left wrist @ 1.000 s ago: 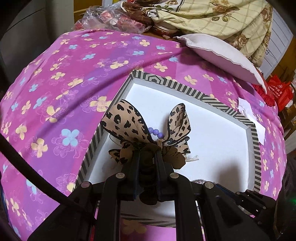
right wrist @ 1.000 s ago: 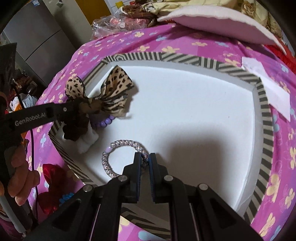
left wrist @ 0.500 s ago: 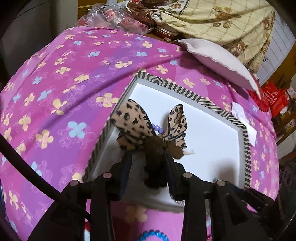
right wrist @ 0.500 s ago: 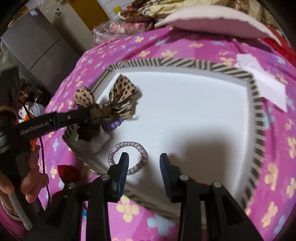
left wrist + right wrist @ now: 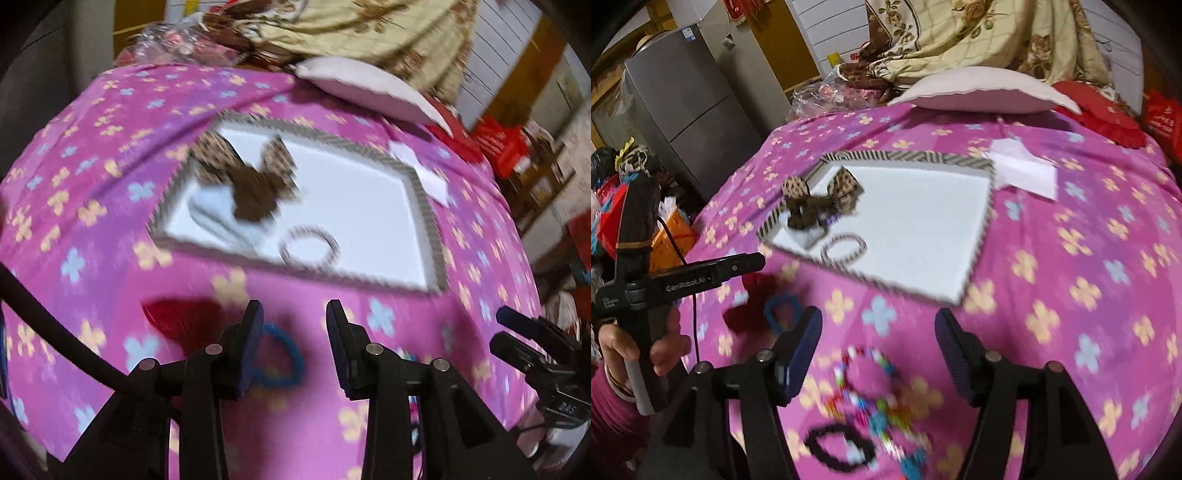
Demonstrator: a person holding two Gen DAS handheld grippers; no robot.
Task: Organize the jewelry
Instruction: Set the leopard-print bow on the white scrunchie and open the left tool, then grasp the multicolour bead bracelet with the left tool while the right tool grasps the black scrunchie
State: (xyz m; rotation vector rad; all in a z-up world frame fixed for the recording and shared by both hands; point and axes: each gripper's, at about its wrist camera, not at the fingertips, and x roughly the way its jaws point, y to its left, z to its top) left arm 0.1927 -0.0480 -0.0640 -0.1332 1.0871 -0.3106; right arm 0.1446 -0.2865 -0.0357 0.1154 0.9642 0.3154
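Leopard-print bow hair tie [image 5: 255,181] [image 5: 820,197]: tan with dark spots and a dark brown gathered centre, lying in the near-left corner of the white tray [image 5: 369,206] [image 5: 923,218], partly over a small white item whose nature cannot be told. A few purple beads [image 5: 829,219] show just beside the bow. The tray has a black-and-white striped rim and rests on the bed, on a pink floral bedspread [image 5: 110,122] [image 5: 1089,240].

Grey braided ring bracelet [image 5: 309,245] [image 5: 844,249]: flat on the tray floor near its front edge, just beside the bow, apart from it.

Outside the tray, on the bedspread near the front edge of the bed: a blue ring hair tie [image 5: 279,360] [image 5: 783,308], a dark red fabric piece [image 5: 181,319] [image 5: 750,299], a multicoloured bead bracelet [image 5: 868,387] and a black ring hair tie [image 5: 838,446]. Both views are motion-blurred.

Left claw [image 5: 293,332] [image 5: 746,264]: fingers spread apart, holding nothing, above the blue hair tie; contact cannot be told.

Right claw [image 5: 879,339]: fingers spread wide, empty, above the bead bracelet.
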